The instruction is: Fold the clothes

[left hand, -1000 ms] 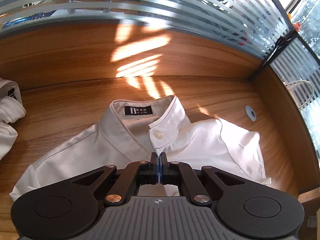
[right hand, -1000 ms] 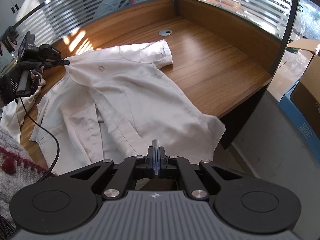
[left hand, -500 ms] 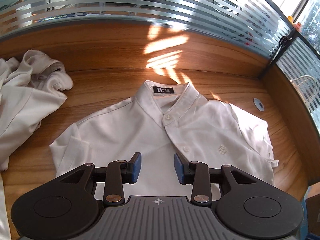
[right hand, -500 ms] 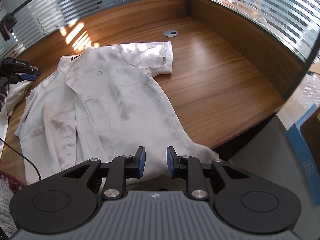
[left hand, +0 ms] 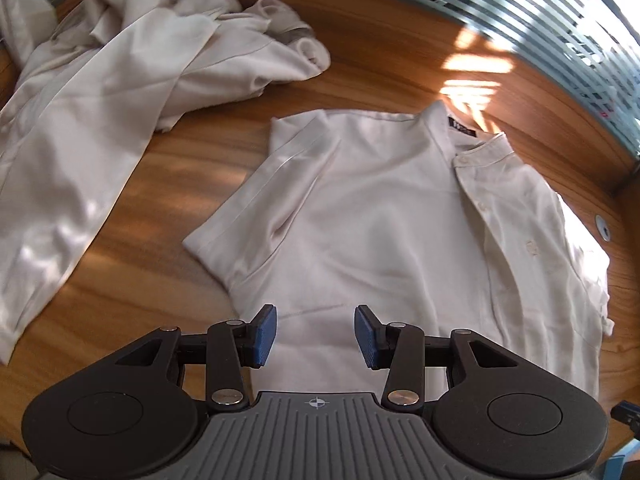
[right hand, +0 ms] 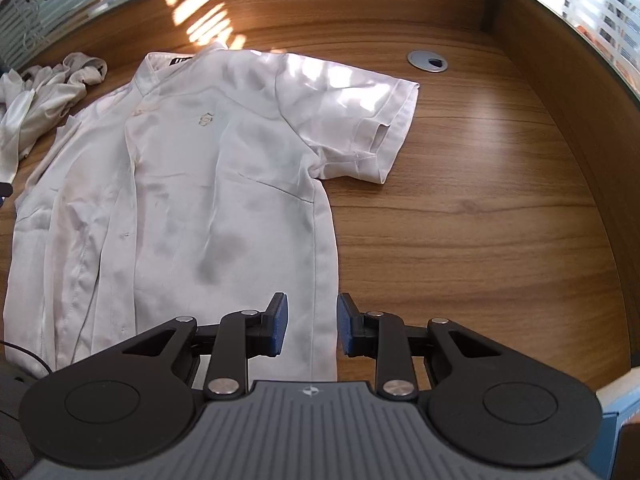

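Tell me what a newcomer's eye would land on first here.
A white short-sleeved shirt lies spread flat on the wooden desk, collar toward the far wall. A crumpled pile of clothes sits beyond its sleeve, at the left. Each tool, left and right, hangs open over the shirt's hem.

**Open wood on the right, cloth crowding the left**

In the right wrist view the desk (right hand: 480, 208) lies bare across the right half of the frame, from the spread shirt (right hand: 208, 184) out to the raised wooden back panel (right hand: 560, 92); only a flush cable grommet (right hand: 427, 61) sits there, near the top. In the left wrist view a strip of bare wood runs down the middle left, between the shirt (left hand: 380, 220) and a heap of crumpled garments (left hand: 100, 100) filling the upper left (its nearest sleeve stops short of the shirt). The panel and striped glass (left hand: 540, 12) close off the top.
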`<state>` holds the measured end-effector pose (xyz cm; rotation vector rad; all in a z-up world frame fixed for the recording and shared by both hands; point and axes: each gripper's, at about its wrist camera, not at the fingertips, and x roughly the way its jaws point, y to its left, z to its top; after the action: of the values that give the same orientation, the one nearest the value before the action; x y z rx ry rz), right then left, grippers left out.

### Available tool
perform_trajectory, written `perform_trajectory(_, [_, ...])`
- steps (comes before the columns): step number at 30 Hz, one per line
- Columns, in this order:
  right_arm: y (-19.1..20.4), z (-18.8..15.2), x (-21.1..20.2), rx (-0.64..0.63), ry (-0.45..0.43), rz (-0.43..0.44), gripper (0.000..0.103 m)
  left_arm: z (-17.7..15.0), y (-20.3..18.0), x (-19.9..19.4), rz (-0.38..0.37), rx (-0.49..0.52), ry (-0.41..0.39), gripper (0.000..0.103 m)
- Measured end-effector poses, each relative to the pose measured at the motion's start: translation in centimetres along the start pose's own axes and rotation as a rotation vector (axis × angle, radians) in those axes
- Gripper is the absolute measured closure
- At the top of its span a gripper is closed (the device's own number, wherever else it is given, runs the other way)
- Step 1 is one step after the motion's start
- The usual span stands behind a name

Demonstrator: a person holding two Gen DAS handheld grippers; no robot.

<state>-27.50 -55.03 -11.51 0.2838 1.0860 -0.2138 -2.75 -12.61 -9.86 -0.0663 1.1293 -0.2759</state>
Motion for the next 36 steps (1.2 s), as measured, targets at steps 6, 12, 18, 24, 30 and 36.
perform_trajectory(6, [-0.8, 1.3, 2.4, -0.066, 0.064, 0.044, 0.073, -5.8, 1.6, -1.3, 0.078, -0.108, 0.013, 0.057])
perform_trajectory(12, [-1.2, 0.6, 3.1, -0.096, 0.119, 0.084, 0.072, -11.3, 2.1, -1.9, 0.146, -0.189, 0.034, 0.058])
perform_trajectory(18, [-1.1, -0.6, 2.9, -0.094, 0.14, 0.076, 0.067, -14.3, 2.1, -2.8, 0.165, -0.22, 0.008, 0.058])
perform_trajectory(24, [-1.1, -1.1, 2.9, -0.07, 0.12, 0.058, 0.067, -14.5, 2.3, -2.4, 0.14, -0.23, 0.021, 0.058])
perform_trajectory(30, [-1.1, -1.0, 2.9, -0.053, 0.083, 0.029, 0.067, -13.5, 2.1, -1.3, 0.11, -0.201, 0.016, 0.059])
perform_trajectory(36, [-0.7, -0.6, 3.0, -0.04, 0.065, 0.041, 0.068, -12.8, 2.3, -0.7, 0.091, -0.206, 0.008, 0.066])
